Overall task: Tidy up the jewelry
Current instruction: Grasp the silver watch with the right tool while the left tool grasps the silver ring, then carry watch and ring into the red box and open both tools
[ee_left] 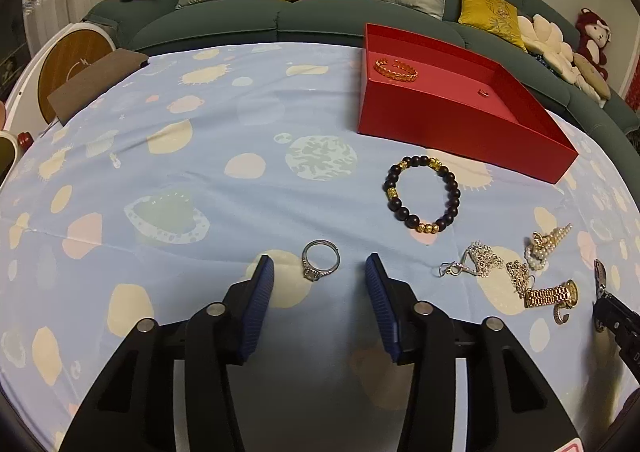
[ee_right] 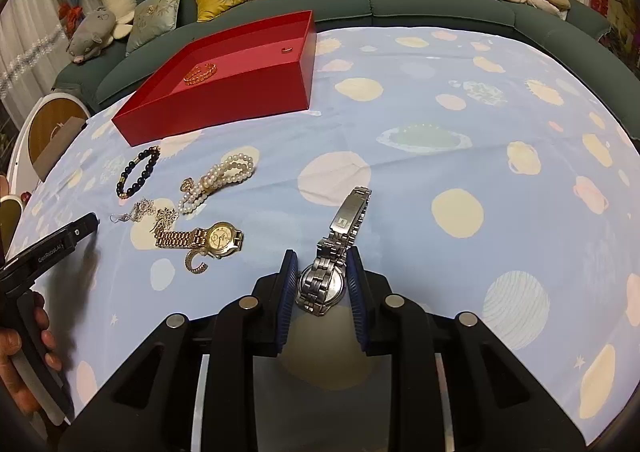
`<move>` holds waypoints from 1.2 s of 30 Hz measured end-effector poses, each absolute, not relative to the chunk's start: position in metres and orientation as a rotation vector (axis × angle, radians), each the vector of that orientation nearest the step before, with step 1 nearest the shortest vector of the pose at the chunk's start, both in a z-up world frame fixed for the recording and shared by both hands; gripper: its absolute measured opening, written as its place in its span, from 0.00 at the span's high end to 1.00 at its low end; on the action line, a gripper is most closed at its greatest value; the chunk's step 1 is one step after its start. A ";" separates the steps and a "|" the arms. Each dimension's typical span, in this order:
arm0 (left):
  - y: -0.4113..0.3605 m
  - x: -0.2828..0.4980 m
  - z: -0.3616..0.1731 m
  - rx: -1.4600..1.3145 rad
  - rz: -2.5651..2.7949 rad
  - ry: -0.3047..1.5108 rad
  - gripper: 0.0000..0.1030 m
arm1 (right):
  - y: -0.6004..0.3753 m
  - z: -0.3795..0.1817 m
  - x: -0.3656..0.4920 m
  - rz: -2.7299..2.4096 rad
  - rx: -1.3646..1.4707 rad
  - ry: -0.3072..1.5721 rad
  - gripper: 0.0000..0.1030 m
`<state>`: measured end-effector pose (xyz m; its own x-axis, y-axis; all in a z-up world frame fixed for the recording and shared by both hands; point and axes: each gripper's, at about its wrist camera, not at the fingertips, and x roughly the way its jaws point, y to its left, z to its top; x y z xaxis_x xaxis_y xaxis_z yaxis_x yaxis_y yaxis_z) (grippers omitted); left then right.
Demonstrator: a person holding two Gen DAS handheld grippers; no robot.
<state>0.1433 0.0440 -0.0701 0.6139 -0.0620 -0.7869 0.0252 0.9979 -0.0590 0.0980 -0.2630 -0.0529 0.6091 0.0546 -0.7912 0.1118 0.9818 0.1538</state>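
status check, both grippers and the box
Left gripper open, silver ring between its fingers. Right gripper shut on silver watch. Red box holds a gold bracelet. Path to box clear.

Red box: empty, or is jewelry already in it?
Not empty. The open red box holds a gold bangle and a small ring-like piece; the other jewelry lies outside on the cloth.

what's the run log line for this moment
left gripper: open around ring | right gripper: shut on silver watch | red box: holds gold bracelet
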 end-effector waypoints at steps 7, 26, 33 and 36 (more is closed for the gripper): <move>0.046 0.144 -0.070 -0.056 -0.077 0.907 0.93 | -0.258 -0.051 0.095 -0.016 0.186 0.914 0.76; 0.034 0.151 -0.071 0.002 -0.075 0.890 0.76 | -0.255 -0.044 0.095 -0.003 0.184 0.896 0.76; 0.035 0.149 -0.070 -0.003 -0.085 0.891 0.83 | -0.255 -0.042 0.095 -0.001 0.190 0.890 0.76; 0.038 0.145 -0.063 -0.033 -0.097 0.890 0.83 | -0.255 -0.038 0.094 0.008 0.192 0.881 0.76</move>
